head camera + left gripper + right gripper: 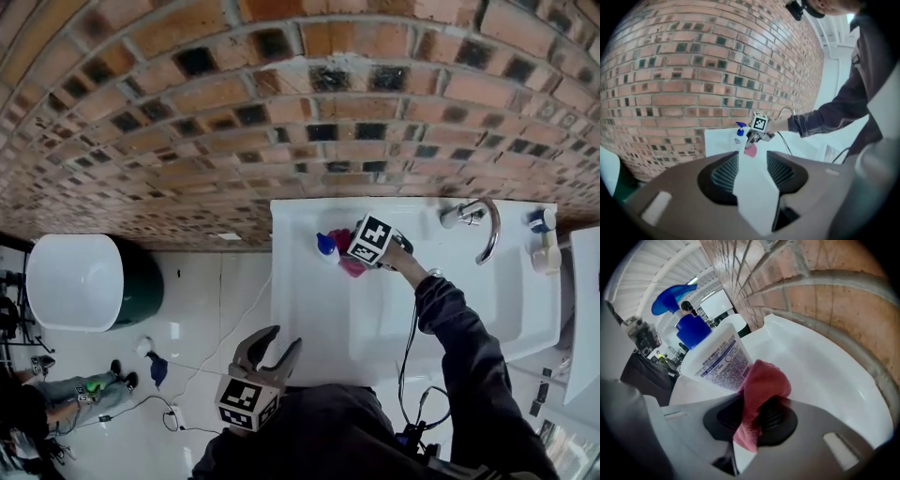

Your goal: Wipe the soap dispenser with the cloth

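Note:
The soap dispenser (325,246), a white bottle with a blue pump, stands on the back left corner of the white sink (309,309). My right gripper (353,254) is at its right side, shut on a red cloth (352,267). In the right gripper view the cloth (759,390) bunches out of the jaws and rests against the printed label of the dispenser (715,357). My left gripper (284,337) hangs low in front of the sink, open with nothing between its fingers. In the left gripper view the dispenser (739,133) and cloth (750,150) show far ahead of the left gripper (752,171).
A curved chrome faucet (483,225) rises at the sink's back right, with two small bottles (544,239) beside it. A brick wall (281,112) runs behind. Left of the sink sits a white bowl-shaped fixture (75,281); cables and a person (56,394) are on the floor.

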Demonstrator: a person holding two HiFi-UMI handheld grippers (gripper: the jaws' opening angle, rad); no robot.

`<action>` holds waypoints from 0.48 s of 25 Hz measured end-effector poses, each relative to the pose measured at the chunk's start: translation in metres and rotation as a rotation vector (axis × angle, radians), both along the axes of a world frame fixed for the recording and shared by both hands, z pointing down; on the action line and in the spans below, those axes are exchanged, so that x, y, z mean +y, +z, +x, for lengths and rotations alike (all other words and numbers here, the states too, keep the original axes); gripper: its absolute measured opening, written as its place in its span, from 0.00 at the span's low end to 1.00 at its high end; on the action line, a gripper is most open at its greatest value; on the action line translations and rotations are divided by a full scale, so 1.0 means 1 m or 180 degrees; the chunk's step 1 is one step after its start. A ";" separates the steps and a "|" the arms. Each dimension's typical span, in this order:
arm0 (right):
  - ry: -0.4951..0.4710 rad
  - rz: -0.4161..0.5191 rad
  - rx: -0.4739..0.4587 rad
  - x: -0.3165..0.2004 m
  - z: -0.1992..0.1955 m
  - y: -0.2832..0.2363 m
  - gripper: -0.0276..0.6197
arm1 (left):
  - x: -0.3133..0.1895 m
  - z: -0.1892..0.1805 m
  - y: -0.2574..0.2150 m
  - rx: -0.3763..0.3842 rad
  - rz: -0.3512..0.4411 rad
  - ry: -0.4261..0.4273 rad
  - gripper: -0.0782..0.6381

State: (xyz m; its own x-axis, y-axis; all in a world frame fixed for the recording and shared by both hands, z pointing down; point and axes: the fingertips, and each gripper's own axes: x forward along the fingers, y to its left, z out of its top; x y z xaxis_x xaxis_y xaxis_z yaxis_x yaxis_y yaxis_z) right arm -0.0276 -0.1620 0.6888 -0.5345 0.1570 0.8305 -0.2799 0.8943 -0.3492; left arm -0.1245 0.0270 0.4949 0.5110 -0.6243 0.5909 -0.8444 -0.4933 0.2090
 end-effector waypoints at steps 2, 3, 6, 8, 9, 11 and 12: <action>-0.0025 0.0218 0.0067 0.001 0.000 -0.003 0.14 | -0.023 0.008 0.013 -0.0085 -0.0029 0.0063 0.45; 0.0006 0.0322 0.0073 0.000 0.001 -0.006 0.14 | -0.036 0.013 0.019 -0.0132 -0.0032 0.0110 0.47; 0.0256 0.0575 0.0004 0.001 0.012 -0.022 0.14 | -0.074 0.028 0.045 -0.0341 -0.0084 0.0341 0.50; 0.0549 0.0636 -0.0190 0.010 0.025 -0.039 0.14 | -0.097 0.039 0.062 -0.0414 -0.0167 0.0429 0.54; 0.0709 0.0642 -0.0360 0.017 0.029 -0.052 0.14 | -0.108 0.043 0.068 -0.0411 -0.0218 0.0426 0.56; 0.1007 0.0666 -0.0713 0.038 0.036 -0.079 0.14 | -0.130 0.048 0.078 -0.0426 -0.0302 0.0373 0.58; 0.1120 0.0699 -0.0818 0.051 0.043 -0.090 0.14 | -0.139 0.050 0.082 -0.0460 -0.0319 0.0321 0.59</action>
